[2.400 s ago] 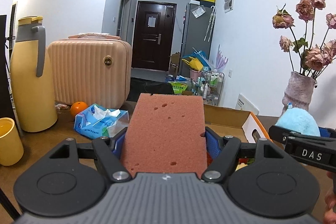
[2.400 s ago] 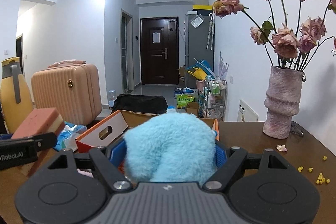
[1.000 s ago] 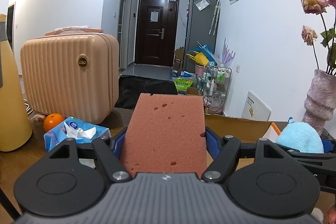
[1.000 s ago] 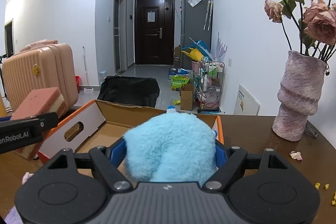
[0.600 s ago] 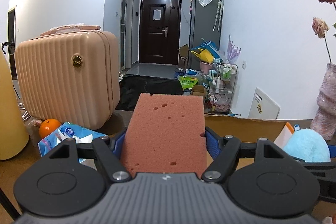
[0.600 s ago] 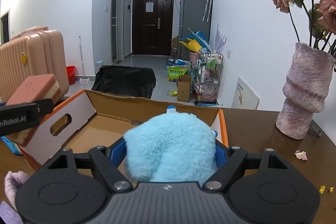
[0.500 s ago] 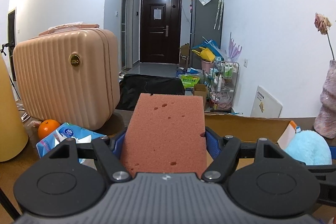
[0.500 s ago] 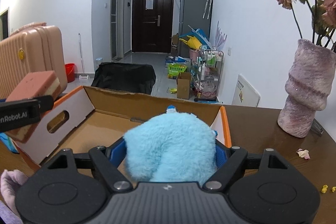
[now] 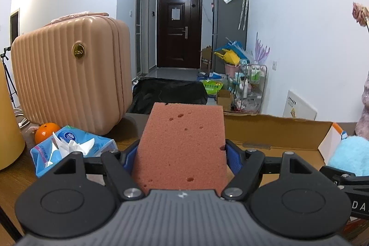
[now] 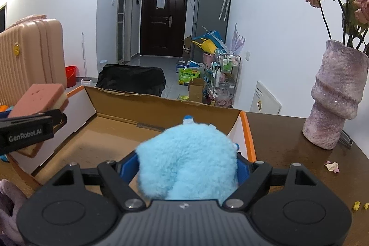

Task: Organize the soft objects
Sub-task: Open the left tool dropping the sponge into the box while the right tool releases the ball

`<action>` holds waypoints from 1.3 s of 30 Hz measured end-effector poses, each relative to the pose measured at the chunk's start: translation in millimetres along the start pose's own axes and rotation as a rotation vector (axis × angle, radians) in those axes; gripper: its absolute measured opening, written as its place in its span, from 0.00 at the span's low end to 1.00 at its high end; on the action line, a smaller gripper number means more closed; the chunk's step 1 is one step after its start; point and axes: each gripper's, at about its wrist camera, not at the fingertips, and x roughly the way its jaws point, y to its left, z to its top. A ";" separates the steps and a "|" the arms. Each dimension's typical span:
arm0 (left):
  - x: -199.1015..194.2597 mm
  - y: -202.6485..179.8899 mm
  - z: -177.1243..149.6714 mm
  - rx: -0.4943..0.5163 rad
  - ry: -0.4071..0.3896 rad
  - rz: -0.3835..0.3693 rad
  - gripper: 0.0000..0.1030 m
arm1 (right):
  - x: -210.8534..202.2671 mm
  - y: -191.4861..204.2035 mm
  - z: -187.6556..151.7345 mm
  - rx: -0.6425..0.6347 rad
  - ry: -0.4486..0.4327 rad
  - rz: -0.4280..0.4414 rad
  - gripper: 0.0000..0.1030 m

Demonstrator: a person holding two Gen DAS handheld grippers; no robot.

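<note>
My left gripper (image 9: 182, 158) is shut on a pink-orange sponge (image 9: 182, 144), which stands up between the blue pads and hides much of what lies ahead. The right wrist view shows that sponge (image 10: 39, 103) at the far left, over the left flap of an open cardboard box (image 10: 129, 130). A fluffy light-blue plush toy (image 10: 186, 160) fills my right gripper (image 10: 188, 167), which is shut on it just above the box's near right part. The same plush (image 9: 350, 153) shows at the right edge of the left wrist view, with the box's back wall (image 9: 276, 130) behind it.
A pink suitcase (image 9: 69, 77), an orange (image 9: 46, 130) and a blue tissue pack (image 9: 71, 149) stand left of the box. A rough pink vase (image 10: 334, 96) with dried roses stands on the wooden table (image 10: 288, 137) at the right. A mauve soft item (image 10: 9, 206) lies at the lower left.
Both grippers have moved forward and lower toward the box, whose inside now fills more of the right wrist view. Sponge and plush stay gripped as before.
</note>
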 end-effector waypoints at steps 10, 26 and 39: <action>0.1 4.9 -0.1 -0.020 -0.008 -0.009 0.73 | 0.4 0.1 -1.2 0.001 -0.003 -0.007 0.80; -8.7 5.5 0.6 -0.034 -0.045 0.010 1.00 | -0.1 -2.1 -0.6 0.003 0.001 -0.004 0.99; -32.6 17.8 13.6 -0.092 -0.060 -0.019 1.00 | -19.6 -10.9 5.5 0.048 -0.045 0.024 1.00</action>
